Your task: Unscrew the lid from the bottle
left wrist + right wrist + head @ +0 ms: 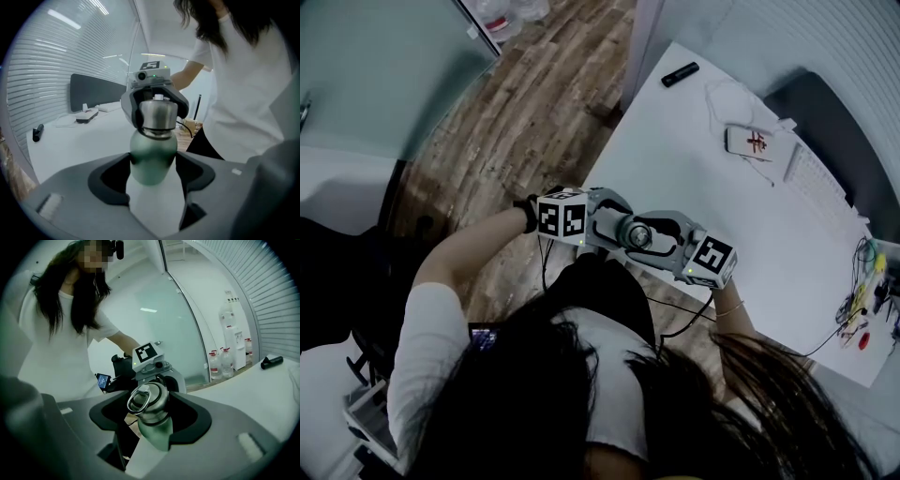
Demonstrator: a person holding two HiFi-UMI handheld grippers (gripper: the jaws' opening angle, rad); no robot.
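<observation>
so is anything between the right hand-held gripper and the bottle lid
Nothing visible. The round steel lid with its ring handle sits right between the jaws of the right hand-held gripper, though whether they press on it is unclear. The left hand-held gripper clamps the green metal bottle at its body.

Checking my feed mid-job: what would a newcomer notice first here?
A green bottle hangs in mid-air beside the white table, gripped at its body by the left tongs. The right tongs face them, set around its steel lid; whether they clamp it is unclear.
</observation>
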